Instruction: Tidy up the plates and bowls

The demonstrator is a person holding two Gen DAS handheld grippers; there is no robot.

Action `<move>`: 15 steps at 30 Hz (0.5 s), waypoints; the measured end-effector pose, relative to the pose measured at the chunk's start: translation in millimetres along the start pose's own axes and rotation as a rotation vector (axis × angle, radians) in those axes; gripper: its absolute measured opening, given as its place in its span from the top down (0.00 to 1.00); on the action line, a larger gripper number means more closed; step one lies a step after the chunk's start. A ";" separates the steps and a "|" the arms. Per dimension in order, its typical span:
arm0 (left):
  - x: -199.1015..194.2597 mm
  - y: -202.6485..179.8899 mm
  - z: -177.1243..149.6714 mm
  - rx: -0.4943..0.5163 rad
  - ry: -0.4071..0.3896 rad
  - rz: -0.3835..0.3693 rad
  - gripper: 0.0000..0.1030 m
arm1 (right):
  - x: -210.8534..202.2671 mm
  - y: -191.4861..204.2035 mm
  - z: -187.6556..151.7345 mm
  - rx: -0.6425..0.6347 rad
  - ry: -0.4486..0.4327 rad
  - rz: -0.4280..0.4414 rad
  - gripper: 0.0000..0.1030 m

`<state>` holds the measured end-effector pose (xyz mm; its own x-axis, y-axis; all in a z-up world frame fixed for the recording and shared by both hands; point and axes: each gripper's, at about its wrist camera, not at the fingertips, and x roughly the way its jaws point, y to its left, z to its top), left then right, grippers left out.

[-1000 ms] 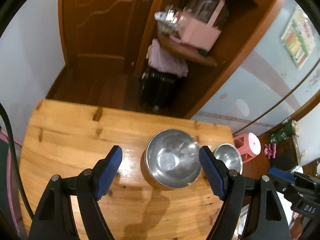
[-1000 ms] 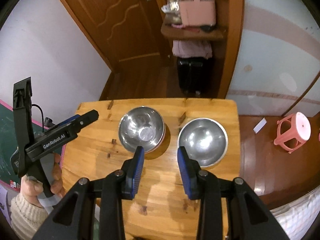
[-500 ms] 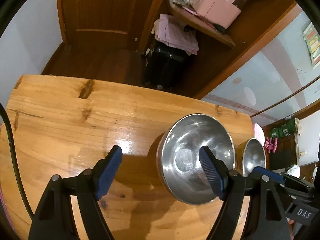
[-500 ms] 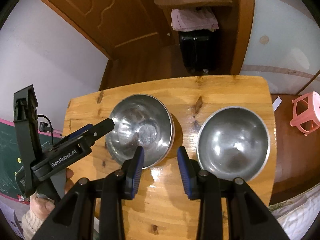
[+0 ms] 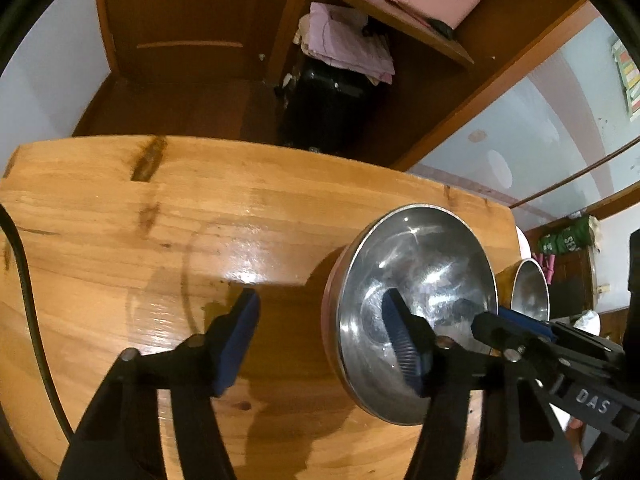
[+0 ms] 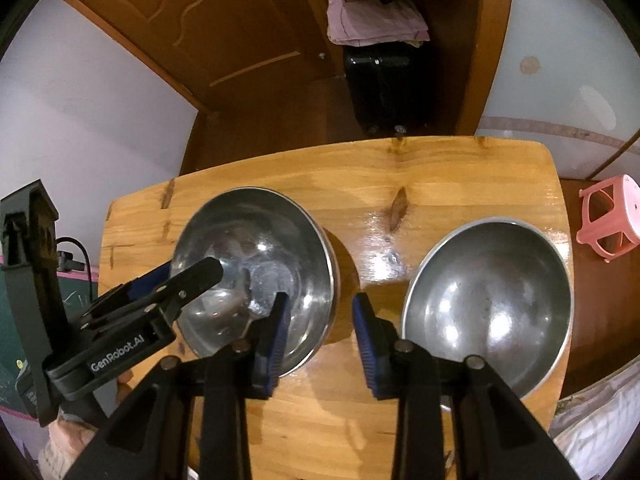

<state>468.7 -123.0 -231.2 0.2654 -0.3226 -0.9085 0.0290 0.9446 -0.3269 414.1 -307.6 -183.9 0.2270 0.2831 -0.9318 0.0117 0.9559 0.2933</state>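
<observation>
Two steel bowls stand on a wooden table (image 6: 440,168). The left bowl (image 6: 256,264) also shows in the left wrist view (image 5: 424,280). The right bowl (image 6: 488,304) shows small at the right edge of the left wrist view (image 5: 528,292). My left gripper (image 5: 320,340) is open and straddles the left bowl's near left rim, with its right finger inside the bowl. It also shows in the right wrist view (image 6: 192,276). My right gripper (image 6: 320,336) is open and empty, low over the table between the two bowls, its left finger over the left bowl's rim.
A wooden door (image 6: 192,24), a shelf unit with pink cloth (image 6: 372,20) and a black suitcase (image 6: 384,84) stand beyond the table's far edge. A pink stool (image 6: 608,216) stands on the floor to the right. A black cable (image 5: 24,280) runs along the left.
Both grippers have come down and forward toward the bowls. The left gripper has narrowed and its right finger has gone inside the left bowl. The bowls have not moved.
</observation>
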 end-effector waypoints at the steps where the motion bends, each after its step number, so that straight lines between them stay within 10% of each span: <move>1: 1.7 0.6 0.1 -0.002 0.005 -0.005 0.45 | 2.9 -1.1 0.4 0.003 0.008 0.002 0.77; 15: 8.8 5.1 -5.4 -0.008 0.032 -0.037 0.88 | 12.6 -0.6 0.6 0.009 0.025 -0.003 0.90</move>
<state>466.0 -121.3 -242.2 0.2330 -0.3589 -0.9038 0.0299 0.9316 -0.3622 417.6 -304.7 -195.7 0.2021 0.2818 -0.9379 0.0213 0.9562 0.2919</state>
